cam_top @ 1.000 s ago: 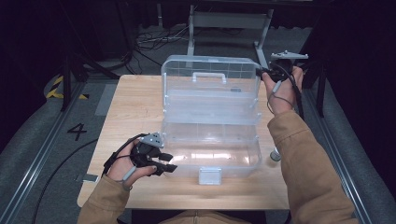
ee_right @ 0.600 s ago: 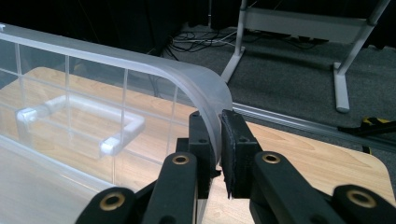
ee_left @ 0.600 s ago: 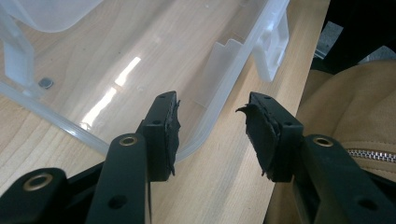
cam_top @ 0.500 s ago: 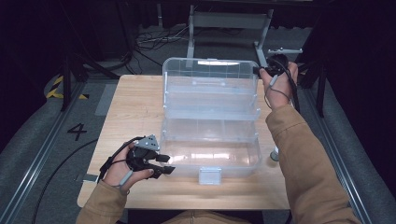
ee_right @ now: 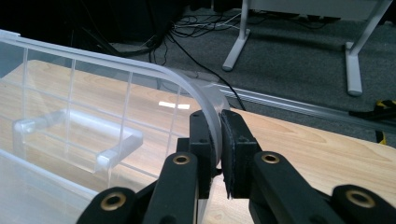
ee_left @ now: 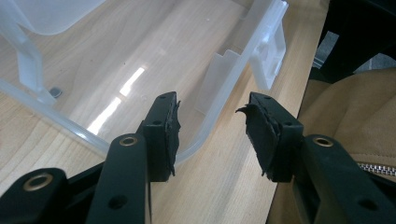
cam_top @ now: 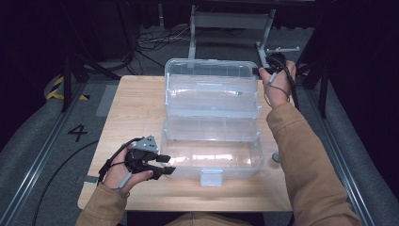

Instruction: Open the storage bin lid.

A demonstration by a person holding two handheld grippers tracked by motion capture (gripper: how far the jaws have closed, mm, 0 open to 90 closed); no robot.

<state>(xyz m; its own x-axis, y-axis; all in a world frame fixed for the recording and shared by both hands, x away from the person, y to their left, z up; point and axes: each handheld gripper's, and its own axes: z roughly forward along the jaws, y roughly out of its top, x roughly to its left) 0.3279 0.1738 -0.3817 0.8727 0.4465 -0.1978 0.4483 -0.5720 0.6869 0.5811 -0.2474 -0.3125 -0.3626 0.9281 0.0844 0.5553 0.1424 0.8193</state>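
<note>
Right gripper point(ee_right: 218, 140): clamped on lid point(cam_top: 207, 70) rim, 1 o'clock | Left gripper point(ee_left: 212, 135): jaws apart, straddling box point(cam_top: 211, 155) corner, 7 o'clock

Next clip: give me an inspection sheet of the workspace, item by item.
Surface: wooden table, bare around the box.
Job's things: clear plastic organizer box, open, lid raised, tray tier extended; latch at the front.
Clutter: small grey object right of the box, unclear.
Grippers: left gripper open, straddling the box's front corner rim; right gripper shut on the lid's rim.
Cables: bundle on floor beyond the table.
Surroundings: grey carpet, metal frame legs.
</note>
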